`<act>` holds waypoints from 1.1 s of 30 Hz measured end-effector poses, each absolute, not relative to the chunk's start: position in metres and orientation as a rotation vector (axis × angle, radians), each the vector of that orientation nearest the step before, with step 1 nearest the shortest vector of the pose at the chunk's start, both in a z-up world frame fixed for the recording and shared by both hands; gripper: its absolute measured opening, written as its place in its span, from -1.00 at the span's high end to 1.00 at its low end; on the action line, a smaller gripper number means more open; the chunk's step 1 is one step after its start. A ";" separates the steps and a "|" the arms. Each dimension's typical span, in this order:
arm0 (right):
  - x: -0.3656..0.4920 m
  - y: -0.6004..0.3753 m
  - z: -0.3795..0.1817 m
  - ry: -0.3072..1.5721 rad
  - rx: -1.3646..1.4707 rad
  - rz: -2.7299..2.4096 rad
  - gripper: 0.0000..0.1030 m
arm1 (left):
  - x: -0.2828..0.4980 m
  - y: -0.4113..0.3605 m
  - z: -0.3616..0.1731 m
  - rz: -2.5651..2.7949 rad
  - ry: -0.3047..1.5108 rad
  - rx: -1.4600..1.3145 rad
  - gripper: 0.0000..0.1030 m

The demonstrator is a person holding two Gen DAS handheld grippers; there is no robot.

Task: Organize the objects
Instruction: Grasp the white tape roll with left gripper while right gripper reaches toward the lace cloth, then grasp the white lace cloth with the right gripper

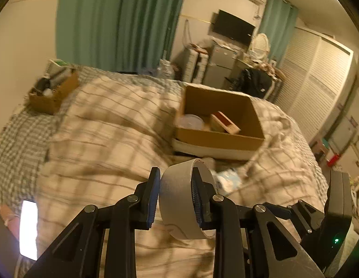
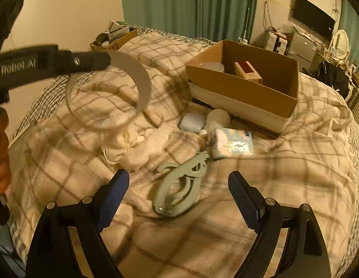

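Note:
My left gripper (image 1: 177,197) is shut on the wall of a wide grey tape roll (image 1: 179,199) and holds it above the checked blanket. The roll (image 2: 123,92) and the left gripper (image 2: 86,61) also show at the upper left of the right wrist view. My right gripper (image 2: 178,199) is open and empty, low over a grey-green folding tool (image 2: 179,187) on the blanket. An open cardboard box (image 1: 225,136) (image 2: 244,92) stands on the bed beyond, holding a clear round lid (image 1: 191,121) and a small wooden box (image 1: 224,122).
Near the box lie a white case (image 2: 192,121), a pale round object (image 2: 217,118), a tissue pack (image 2: 233,142) and a bunched white cloth (image 2: 137,143). A second, filled cardboard box (image 1: 52,92) sits at the bed's far left. A lit phone (image 1: 28,229) lies at left.

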State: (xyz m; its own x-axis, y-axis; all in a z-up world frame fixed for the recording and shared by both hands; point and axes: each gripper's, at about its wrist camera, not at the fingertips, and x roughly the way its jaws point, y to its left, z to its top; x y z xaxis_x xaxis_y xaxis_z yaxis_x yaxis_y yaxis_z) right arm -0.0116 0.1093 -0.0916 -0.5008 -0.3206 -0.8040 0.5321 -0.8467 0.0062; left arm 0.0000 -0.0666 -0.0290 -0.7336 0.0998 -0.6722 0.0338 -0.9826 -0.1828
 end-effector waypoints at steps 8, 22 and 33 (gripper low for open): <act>-0.024 0.075 -0.106 0.368 1.218 -2.243 -0.70 | 0.007 -0.093 -0.020 2.961 -0.276 -1.105 0.48; -0.045 0.062 -0.137 0.434 1.382 -2.255 -0.20 | 0.002 -0.097 -0.055 2.942 -0.211 -1.224 0.48; -0.028 0.066 -0.106 0.509 1.262 -2.364 0.67 | 0.021 -0.082 -0.038 2.960 -0.132 -1.170 0.48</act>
